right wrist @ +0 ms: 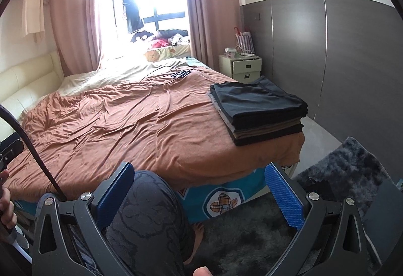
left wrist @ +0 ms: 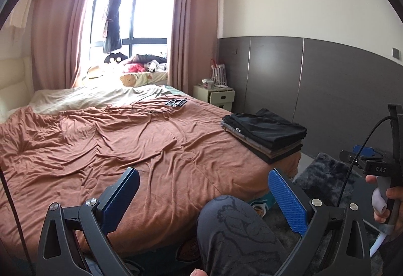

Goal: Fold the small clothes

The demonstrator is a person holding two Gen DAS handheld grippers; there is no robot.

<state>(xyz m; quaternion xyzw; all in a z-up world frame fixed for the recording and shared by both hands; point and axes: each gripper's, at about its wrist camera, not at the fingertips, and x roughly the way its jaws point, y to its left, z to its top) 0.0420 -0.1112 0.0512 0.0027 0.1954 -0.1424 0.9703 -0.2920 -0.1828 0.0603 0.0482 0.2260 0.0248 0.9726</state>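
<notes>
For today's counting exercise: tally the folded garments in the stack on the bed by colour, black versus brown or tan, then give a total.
Stack of folded clothes on the bed, layers counted at its front edge, where thin ones are hard to separate:
Black: about 3
Brown or tan: about 2
Total: about 5

1. Bedspread (right wrist: 121,119): rust-brown, plain.
2. Stack of folded clothes (right wrist: 259,109): black on top, brown, grey and black layers below.
3. Curtains (left wrist: 191,24): dusty pink.
4. Rug (right wrist: 352,165): mottled dark grey.
5. Trouser leg (right wrist: 146,220): grey, dark outlined figures.
6. Gripper pads (left wrist: 287,203): blue.
</notes>
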